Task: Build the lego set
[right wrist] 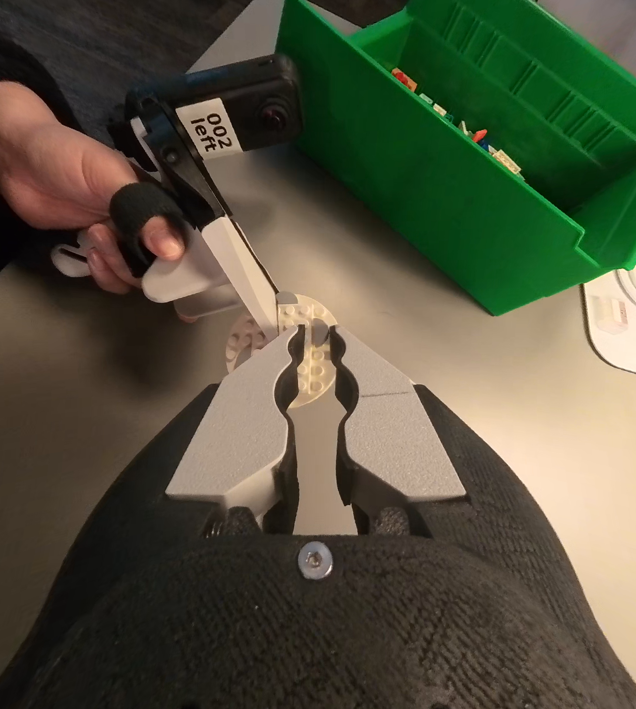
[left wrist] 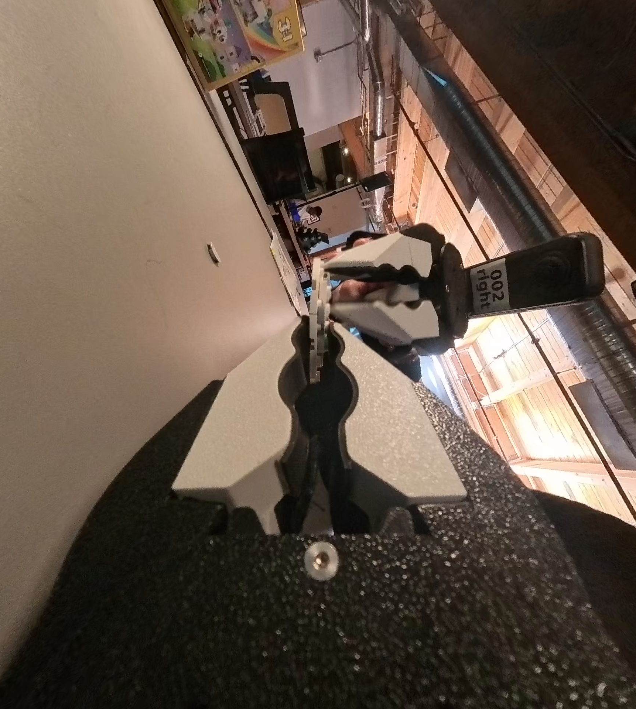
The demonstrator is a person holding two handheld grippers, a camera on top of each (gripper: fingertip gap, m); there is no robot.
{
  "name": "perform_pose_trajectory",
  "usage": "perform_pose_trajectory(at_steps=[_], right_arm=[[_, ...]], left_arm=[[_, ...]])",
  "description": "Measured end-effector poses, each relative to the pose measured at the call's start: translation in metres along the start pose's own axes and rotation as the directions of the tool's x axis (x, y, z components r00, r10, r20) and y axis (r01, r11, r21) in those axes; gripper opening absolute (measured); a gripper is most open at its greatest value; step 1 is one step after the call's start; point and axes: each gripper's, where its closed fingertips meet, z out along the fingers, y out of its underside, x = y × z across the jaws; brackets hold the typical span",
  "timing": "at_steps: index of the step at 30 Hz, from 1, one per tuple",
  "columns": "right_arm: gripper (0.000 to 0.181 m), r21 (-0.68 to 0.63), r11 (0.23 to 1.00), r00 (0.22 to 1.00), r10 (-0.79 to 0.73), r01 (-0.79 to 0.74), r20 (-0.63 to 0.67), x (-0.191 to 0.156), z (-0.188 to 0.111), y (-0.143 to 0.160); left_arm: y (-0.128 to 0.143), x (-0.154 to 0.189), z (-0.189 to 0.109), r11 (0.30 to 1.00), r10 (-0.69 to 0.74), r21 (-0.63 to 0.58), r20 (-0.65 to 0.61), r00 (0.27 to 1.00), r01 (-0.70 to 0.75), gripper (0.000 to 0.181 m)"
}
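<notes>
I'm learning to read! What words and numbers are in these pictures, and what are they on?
White sticker on the left tool: clear print, but I don't read writing out.
White sticker on the right tool: the same.
Colourful box: print too blurred to read.

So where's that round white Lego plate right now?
In the right wrist view the round white plate is held above the table, centre frame, left gripper clamping its edge, left of the green bin.

Pale table (right wrist: 462, 441); green bin (right wrist: 443, 199), white tray (right wrist: 615, 345) on it.
</notes>
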Motion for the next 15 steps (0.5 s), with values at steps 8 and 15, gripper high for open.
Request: perform_pose_trajectory(at_steps=[8, 15], right_arm=[[0.022, 0.022, 1.000, 1.000, 0.020, -0.021, 0.024, -0.0039, -0.0030, -0.0027], [0.024, 0.043, 0.999, 1.000, 0.029, -0.030, 0.005, -0.0009, -0.0042, -0.0055]], left_arm=[[-0.0024, 0.0000, -0.0010, 1.000, -0.014, 0.013, -0.007, 1.000, 0.014, 0.005], [-0.0025, 0.0001, -0.0009, 1.000, -0.018, 0.012, -0.009, 1.000, 0.018, 0.005]])
